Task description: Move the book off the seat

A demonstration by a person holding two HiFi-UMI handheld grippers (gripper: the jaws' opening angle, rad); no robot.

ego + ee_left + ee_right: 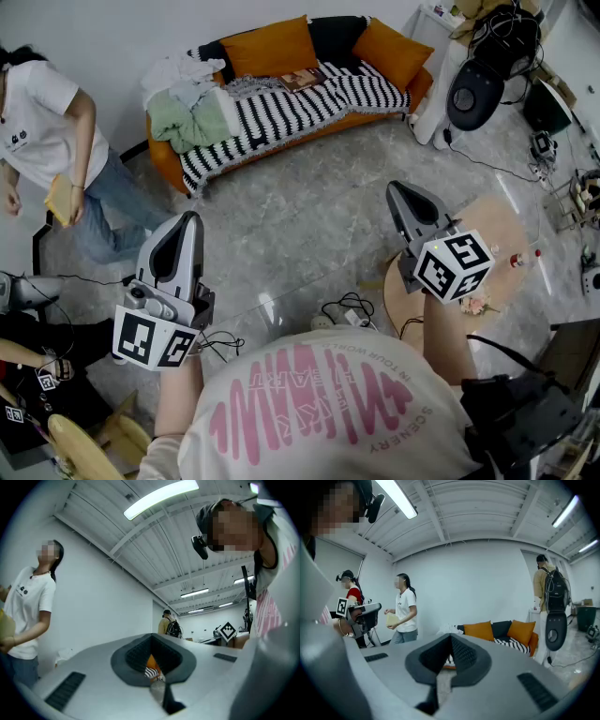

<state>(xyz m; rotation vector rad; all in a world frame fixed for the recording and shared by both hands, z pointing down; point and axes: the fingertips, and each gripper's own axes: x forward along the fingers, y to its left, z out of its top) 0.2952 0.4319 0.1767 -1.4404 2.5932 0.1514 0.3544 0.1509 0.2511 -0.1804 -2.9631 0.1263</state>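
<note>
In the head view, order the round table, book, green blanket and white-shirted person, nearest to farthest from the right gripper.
From the right gripper:
1. Round table, just beside it, on the right.
2. Book, on the sofa seat ahead.
3. Green blanket, at the sofa's left end.
4. Person in the white shirt, far left.

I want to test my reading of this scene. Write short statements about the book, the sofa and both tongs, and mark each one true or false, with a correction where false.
1. The book lies on the sofa. True.
2. The right tongs hold the book. False: they are shut on nothing, far from the sofa.
3. A striped blanket covers part of the sofa. True.
4. The left tongs touch the sofa. False: they are above the floor, apart from the sofa.
</note>
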